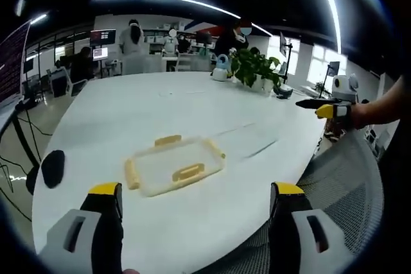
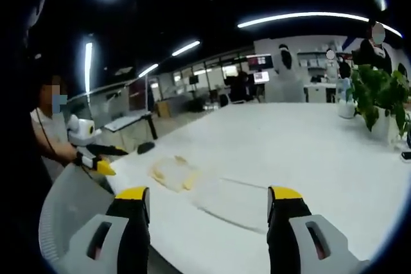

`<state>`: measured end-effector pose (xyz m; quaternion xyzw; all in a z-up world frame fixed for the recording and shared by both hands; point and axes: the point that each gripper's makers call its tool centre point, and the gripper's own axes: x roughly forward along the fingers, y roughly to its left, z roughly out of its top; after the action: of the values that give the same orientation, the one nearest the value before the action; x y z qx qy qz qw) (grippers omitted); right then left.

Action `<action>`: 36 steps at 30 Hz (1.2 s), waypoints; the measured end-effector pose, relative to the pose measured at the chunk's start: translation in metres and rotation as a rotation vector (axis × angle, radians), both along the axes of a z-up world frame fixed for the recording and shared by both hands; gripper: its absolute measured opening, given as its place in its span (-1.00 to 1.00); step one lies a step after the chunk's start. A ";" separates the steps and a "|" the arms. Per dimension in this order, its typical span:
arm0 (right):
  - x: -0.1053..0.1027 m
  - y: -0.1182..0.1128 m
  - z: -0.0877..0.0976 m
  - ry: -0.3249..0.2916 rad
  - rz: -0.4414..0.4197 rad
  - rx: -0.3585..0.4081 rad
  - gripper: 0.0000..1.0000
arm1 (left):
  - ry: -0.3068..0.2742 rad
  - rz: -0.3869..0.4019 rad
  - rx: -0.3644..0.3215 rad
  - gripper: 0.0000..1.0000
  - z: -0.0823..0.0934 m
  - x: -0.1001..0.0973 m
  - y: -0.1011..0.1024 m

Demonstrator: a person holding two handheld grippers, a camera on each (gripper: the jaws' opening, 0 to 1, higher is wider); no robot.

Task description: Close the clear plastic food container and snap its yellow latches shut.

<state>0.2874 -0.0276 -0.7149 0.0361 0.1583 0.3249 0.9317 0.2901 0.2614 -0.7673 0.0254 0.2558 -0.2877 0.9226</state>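
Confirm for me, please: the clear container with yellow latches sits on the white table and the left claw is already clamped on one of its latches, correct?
Not quite. The clear container with its yellow latches does sit on the white table, but the left claw is open and hangs short of it, touching nothing. The left gripper view shows the gap.

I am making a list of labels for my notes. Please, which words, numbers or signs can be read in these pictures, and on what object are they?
None can be read.
Wall screens: content too small and blurred.
Clear container on the white table: no label visible.
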 end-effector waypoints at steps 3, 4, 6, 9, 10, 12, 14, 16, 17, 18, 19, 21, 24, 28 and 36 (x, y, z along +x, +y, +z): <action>0.003 0.007 0.004 -0.008 0.020 0.000 0.48 | 0.014 -0.013 -0.016 0.94 0.000 0.001 0.000; 0.004 0.008 0.004 -0.010 0.022 0.000 0.47 | 0.009 -0.013 -0.011 0.94 0.000 0.002 0.001; 0.007 0.010 0.004 -0.012 0.028 -0.001 0.48 | 0.005 -0.023 0.005 0.93 0.000 0.003 0.001; 0.011 0.014 0.007 -0.015 0.030 0.007 0.48 | 0.011 -0.029 0.008 0.92 -0.002 0.005 0.003; 0.013 0.015 0.008 -0.017 0.031 0.009 0.48 | 0.014 -0.030 0.007 0.92 -0.002 0.006 0.003; 0.015 0.018 0.012 -0.022 0.036 0.013 0.48 | 0.016 -0.036 0.004 0.91 -0.002 0.007 0.004; 0.017 0.021 0.013 -0.026 0.047 0.009 0.48 | 0.018 -0.048 0.005 0.91 -0.002 0.008 0.003; 0.017 0.029 0.013 -0.031 0.080 -0.013 0.48 | 0.021 -0.060 -0.002 0.91 -0.002 0.009 0.002; 0.018 0.031 0.014 -0.032 0.087 -0.016 0.48 | 0.022 -0.065 0.001 0.90 -0.002 0.010 0.002; 0.019 0.035 0.015 -0.033 0.098 -0.015 0.48 | 0.022 -0.074 0.008 0.90 -0.002 0.010 0.002; 0.020 0.037 0.016 -0.035 0.104 -0.016 0.47 | 0.022 -0.075 0.011 0.90 -0.002 0.011 0.003; 0.022 0.042 0.018 -0.047 0.121 -0.023 0.45 | 0.023 -0.077 0.008 0.90 -0.001 0.013 0.005; 0.025 0.047 0.019 -0.047 0.138 -0.026 0.46 | 0.027 -0.084 0.007 0.89 -0.001 0.014 0.006; 0.028 0.054 0.022 -0.049 0.156 -0.028 0.46 | 0.027 -0.106 0.015 0.89 -0.001 0.015 0.007; 0.037 0.067 0.024 -0.051 0.190 -0.035 0.46 | 0.033 -0.151 0.024 0.88 -0.002 0.022 0.010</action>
<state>0.3241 0.0390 -0.6912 -0.0037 0.1428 0.4099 0.9009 0.3121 0.2710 -0.7692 0.0510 0.2719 -0.3536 0.8935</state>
